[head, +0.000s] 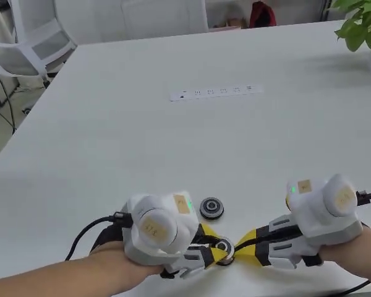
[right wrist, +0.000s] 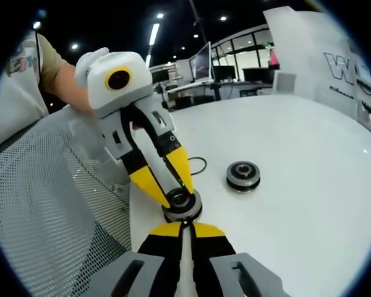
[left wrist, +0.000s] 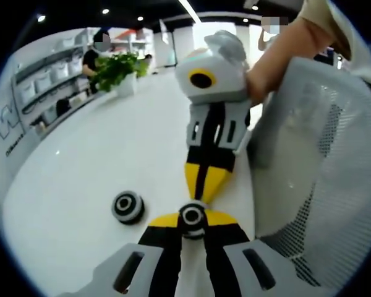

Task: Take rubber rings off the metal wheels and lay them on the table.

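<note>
1. Yellow-tipped left gripper (left wrist: 191,221) is clamping a metal wheel (left wrist: 191,215) steady near the table (head: 173,136) edge.
2. Right gripper (right wrist: 182,228), jaws nearly closed, is nipping its rim, seemingly to peel the rubber ring (right wrist: 196,205).
3. Second wheel (head: 211,208) is lying just beyond.

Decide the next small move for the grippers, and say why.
Probably draw the right gripper gently away to peel the rubber off: the left gripper clamps the wheel across its sides, and the right jaws are closed at its rim.
</note>
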A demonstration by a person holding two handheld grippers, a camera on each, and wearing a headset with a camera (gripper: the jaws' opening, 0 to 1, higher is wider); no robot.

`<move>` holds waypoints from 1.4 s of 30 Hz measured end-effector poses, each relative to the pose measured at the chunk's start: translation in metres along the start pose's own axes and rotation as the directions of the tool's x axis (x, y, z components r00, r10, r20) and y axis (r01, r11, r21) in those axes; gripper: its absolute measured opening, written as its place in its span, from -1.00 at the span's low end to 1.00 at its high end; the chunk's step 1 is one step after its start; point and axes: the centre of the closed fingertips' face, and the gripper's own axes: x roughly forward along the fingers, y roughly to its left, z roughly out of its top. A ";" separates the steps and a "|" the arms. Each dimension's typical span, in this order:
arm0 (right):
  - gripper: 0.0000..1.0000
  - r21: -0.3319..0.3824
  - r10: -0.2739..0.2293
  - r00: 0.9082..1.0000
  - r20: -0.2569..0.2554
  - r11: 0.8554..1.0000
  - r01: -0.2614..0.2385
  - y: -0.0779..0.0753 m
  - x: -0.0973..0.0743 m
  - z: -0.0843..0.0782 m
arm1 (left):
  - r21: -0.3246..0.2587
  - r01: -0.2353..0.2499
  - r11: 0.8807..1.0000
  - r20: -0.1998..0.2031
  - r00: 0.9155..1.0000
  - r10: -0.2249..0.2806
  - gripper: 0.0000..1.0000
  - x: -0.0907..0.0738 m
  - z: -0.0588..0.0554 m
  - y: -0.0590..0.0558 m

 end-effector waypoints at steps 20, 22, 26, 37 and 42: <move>-1.00 0.260 -0.004 0.997 0.079 0.966 -0.017 -0.008 -0.005 0.002 | 0.080 -0.002 0.997 0.008 1.000 0.001 -0.76 0.006 0.007 -0.008; -1.00 0.298 -0.001 0.994 0.110 0.954 -0.032 -0.008 -0.006 0.004 | 0.079 -0.001 0.997 0.009 1.000 0.001 -0.76 0.006 0.006 -0.007; -1.00 0.333 -0.005 0.991 0.133 0.942 -0.040 -0.009 -0.008 0.007 | 0.080 -0.003 0.997 0.010 1.000 0.002 -0.76 0.006 0.006 -0.007; -1.00 0.324 0.000 0.993 0.121 0.945 -0.039 -0.007 -0.007 0.006 | 0.087 0.003 0.996 -0.004 1.000 -0.003 -0.74 0.005 0.006 -0.008; -1.00 0.322 0.001 0.993 0.119 0.946 -0.039 -0.008 -0.006 0.006 | 0.079 0.012 0.997 -0.024 1.000 -0.010 -0.72 0.001 0.004 -0.010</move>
